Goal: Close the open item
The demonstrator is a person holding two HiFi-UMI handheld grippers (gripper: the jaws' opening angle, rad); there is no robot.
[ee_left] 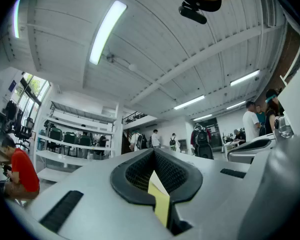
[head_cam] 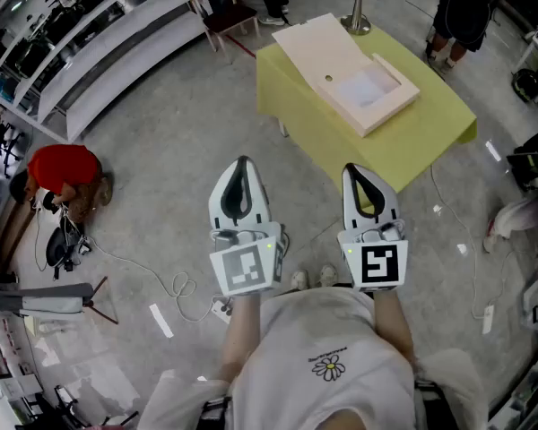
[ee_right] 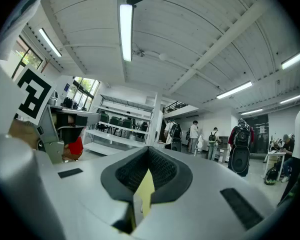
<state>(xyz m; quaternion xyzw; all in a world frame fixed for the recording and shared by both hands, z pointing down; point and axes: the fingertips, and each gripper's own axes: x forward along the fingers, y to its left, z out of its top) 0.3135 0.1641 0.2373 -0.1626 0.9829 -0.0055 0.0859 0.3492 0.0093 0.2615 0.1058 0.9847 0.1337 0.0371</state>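
A pale wooden box lies open on the yellow-covered table ahead of me, its flat lid folded back to the left. Both grippers are held close to my chest, well short of the table and touching nothing. In the head view the left gripper and the right gripper point toward the table with their jaws together. The left gripper view shows its own jaws shut, with only a yellow sliver of table in the slit. The right gripper view shows the same for the right gripper.
A metal lamp base stands at the table's far edge. A person in red crouches on the floor at left near long white shelves. A chair stands beyond. Cables trail on the floor by my feet.
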